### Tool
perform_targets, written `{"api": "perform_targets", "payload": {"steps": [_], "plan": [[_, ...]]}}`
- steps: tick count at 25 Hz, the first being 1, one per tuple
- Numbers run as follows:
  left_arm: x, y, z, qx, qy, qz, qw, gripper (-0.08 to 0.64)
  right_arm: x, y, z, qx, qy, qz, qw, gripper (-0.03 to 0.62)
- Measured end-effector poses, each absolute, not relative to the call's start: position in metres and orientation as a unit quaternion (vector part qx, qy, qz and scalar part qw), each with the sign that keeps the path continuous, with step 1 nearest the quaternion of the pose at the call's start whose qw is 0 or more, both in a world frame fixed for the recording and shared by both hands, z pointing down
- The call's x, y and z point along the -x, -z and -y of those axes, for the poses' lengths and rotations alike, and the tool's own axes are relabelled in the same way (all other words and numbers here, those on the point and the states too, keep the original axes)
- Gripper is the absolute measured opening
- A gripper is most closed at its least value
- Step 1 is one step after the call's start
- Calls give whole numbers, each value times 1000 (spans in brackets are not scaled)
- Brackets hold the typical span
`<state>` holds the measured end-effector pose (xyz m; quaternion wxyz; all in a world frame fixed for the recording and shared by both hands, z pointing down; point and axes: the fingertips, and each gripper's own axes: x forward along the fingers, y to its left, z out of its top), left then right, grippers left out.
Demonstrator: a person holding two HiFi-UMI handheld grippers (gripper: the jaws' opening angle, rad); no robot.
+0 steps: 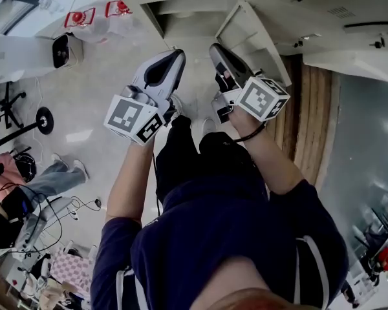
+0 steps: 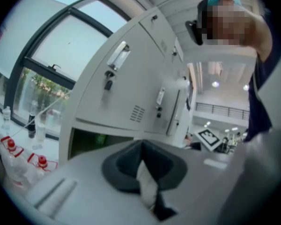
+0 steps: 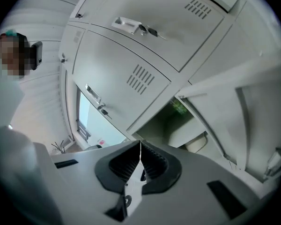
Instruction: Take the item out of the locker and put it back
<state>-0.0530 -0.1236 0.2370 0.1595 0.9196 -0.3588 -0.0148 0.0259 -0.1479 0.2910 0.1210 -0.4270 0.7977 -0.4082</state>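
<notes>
Left tool [image 2: 141,145], right tool [image 3: 140,146] — both pressed together, empty, facing smooth vented lockers [image 3: 131,74].

Floor [image 1: 97,89]: pale, carries two clear bags [image 1: 84,19] with red markings. Locker compartment [image 3: 161,123]: open, cream item [image 3: 196,143] inside.

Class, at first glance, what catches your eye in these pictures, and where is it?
The left tool and right tool, both shut and empty, stand mid-frame in the head view, each bearing a marker cube. Beyond them an open locker shows something green inside.
</notes>
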Motion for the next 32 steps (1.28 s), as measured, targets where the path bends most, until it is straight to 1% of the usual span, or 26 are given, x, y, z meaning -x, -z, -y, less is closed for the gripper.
{"api": "perform_targets", "payload": {"steps": [8, 16, 27, 32], "plan": [[30, -175, 82, -925, 25, 359, 124, 3, -49, -218, 108, 409, 353, -832, 127, 11], [9, -125, 26, -925, 30, 364, 105, 3, -71, -153, 51, 392, 283, -868, 111, 11], [-16, -93, -23, -937, 23, 339, 87, 3, -86, -106, -1, 374, 226, -895, 92, 9], [-17, -85, -31, -943, 13, 321, 83, 3, -81, -95, -16, 370, 198, -905, 67, 8]]}}
